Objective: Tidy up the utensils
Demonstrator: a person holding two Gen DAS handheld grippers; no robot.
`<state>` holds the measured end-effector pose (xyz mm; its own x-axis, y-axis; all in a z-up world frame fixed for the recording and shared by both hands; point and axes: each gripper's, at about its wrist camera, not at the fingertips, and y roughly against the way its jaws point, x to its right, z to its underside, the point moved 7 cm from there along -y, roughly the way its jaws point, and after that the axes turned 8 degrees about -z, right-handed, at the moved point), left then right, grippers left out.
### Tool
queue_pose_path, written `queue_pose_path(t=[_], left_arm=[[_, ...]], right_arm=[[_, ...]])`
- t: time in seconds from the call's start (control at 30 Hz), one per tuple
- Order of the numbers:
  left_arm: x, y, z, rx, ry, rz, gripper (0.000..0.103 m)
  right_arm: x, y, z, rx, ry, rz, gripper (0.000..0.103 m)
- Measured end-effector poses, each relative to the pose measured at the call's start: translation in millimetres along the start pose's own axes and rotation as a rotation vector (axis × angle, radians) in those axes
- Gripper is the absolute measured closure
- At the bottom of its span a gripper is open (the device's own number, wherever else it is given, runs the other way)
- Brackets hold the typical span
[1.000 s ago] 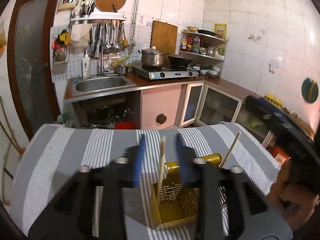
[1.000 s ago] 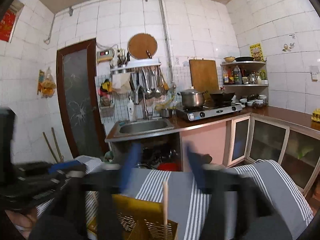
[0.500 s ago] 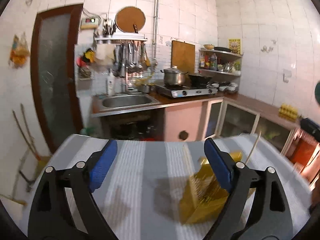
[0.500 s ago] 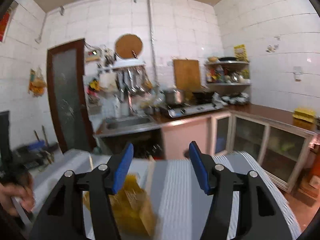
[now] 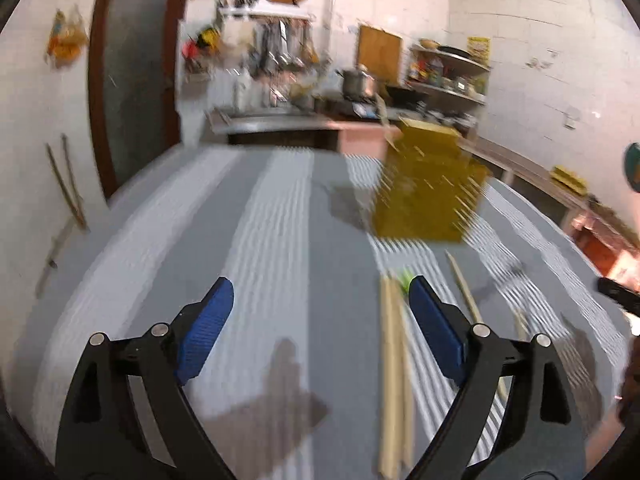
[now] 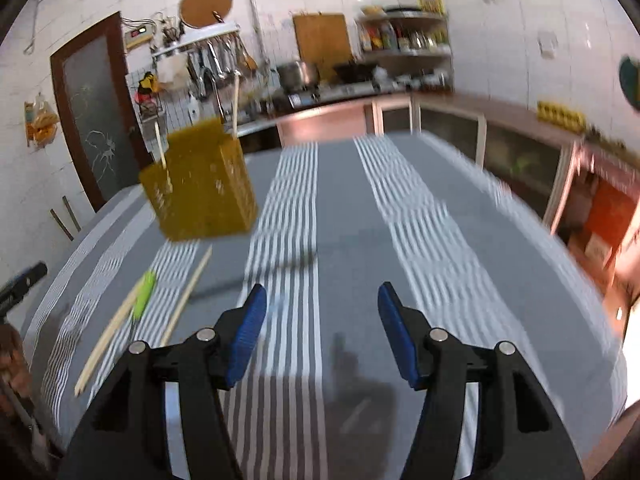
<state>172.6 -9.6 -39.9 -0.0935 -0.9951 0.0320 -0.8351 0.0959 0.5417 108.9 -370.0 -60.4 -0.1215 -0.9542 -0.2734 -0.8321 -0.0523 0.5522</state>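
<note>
A yellow perforated utensil holder (image 5: pixel 428 188) (image 6: pixel 200 188) stands on the striped tablecloth with two chopsticks (image 6: pixel 236 100) upright in it. More wooden chopsticks (image 5: pixel 390 360) (image 6: pixel 108 336) lie flat on the cloth in front of the holder, beside a small green-handled utensil (image 5: pixel 406 280) (image 6: pixel 144 288). My left gripper (image 5: pixel 320 312) is open wide and empty, its right pad next to the lying chopsticks. To the right of the chopsticks, my right gripper (image 6: pixel 320 320) hangs open and empty over bare cloth. Both views are motion-blurred.
The grey and white striped cloth (image 6: pixel 400 216) covers the whole table. Behind it run a kitchen counter with a sink and stove (image 6: pixel 304 96). A brown door (image 5: pixel 132 64) is at the left and glass-fronted cabinets (image 6: pixel 516 156) at the right. A hand (image 6: pixel 12 360) shows at the left edge.
The left jaws opened from around a chopstick above the holder. Both grippers drew back from the holder and sank toward the cloth, so the chopsticks lying on it came into view.
</note>
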Motion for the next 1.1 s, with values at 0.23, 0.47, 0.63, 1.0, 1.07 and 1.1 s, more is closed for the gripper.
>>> queue_pose_path(t=[0.23,0.47,0.63,1.0,1.07,1.1], left_arm=[[44.8,-1.6,37.8,-0.073,-0.072,0.134,0.021],[55.2,-13.2,39.6,-0.095,-0.066,0.119,0.026],[56.4,-25.0,40.6,-0.123,-0.077,0.105,0.040],[70.7,-36.7,37.3,-0.159,-0.125,0.149,0.074],[72.1,-43.0,39.1,-0.184,-0.133,0.137,0.086],[72.5,-45.4,40.1,-0.191,-0.134,0.130,0.092]], right_arm=[[-13.7,-8.1,22.3,-0.034,0.050,-0.015,0.048],[-35.7,-20.8,24.2,-0.074,0.081,-0.048,0.058],[-38.4,-28.8,25.6,-0.090,0.086,-0.050,0.058],[-34.6,-33.1,27.4,-0.104,0.081,-0.048,0.058],[-34.6,-35.1,27.7,-0.106,0.083,-0.049,0.058],[-34.3,-35.7,27.6,-0.107,0.083,-0.049,0.058]])
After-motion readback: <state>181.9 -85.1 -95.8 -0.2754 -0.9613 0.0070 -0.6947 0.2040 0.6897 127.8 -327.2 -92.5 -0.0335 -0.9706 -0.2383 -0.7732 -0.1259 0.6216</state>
